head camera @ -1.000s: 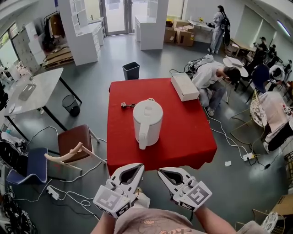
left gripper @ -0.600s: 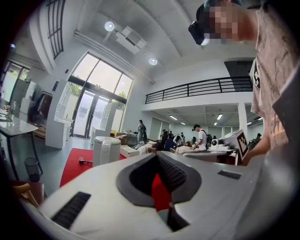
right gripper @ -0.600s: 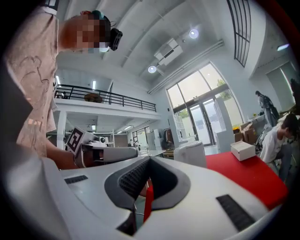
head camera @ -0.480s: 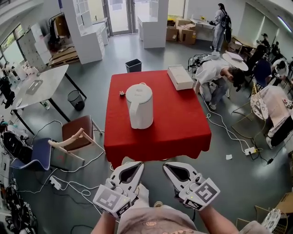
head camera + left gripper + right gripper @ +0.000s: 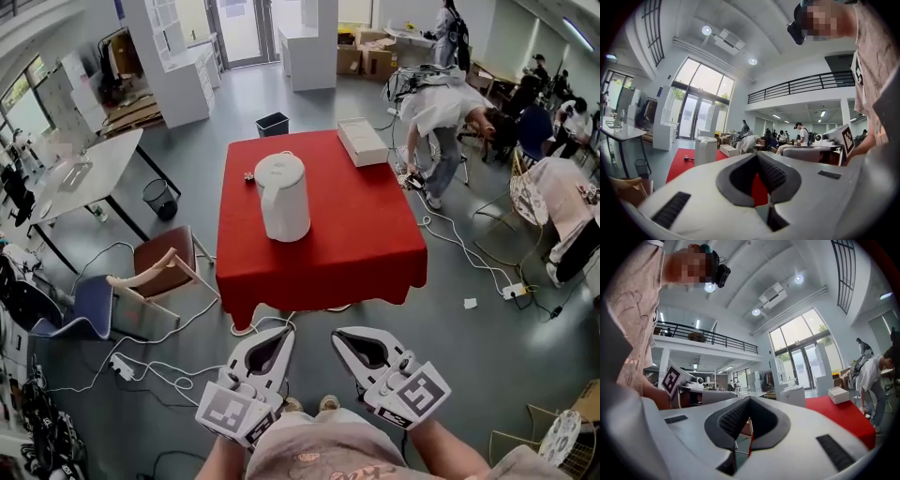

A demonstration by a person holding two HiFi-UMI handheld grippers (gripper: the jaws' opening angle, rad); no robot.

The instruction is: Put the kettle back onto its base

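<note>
The white kettle (image 5: 282, 197) stands upright on the red-clothed table (image 5: 356, 253), towards its far left; a small plug-like item (image 5: 249, 175) lies just behind it. No separate base can be made out. Both grippers are held low in front of me, well short of the table's near edge and above the floor. My left gripper (image 5: 279, 335) and right gripper (image 5: 343, 336) are shut with nothing in them. The left gripper view shows its jaws (image 5: 757, 155) closed, with the kettle (image 5: 705, 150) far off. The right gripper view likewise shows closed jaws (image 5: 750, 398) and the distant kettle (image 5: 793, 395).
A flat white box (image 5: 362, 141) lies at the table's far right corner. A brown chair (image 5: 159, 274) and a blue chair (image 5: 80, 314) stand left of the table, over floor cables (image 5: 141, 375). A person (image 5: 450, 98) bends over at the right. Bins (image 5: 273, 124) stand behind.
The table and kettle have drawn farther away in the head view as I stepped back. Both grippers came back with me and stayed shut.
</note>
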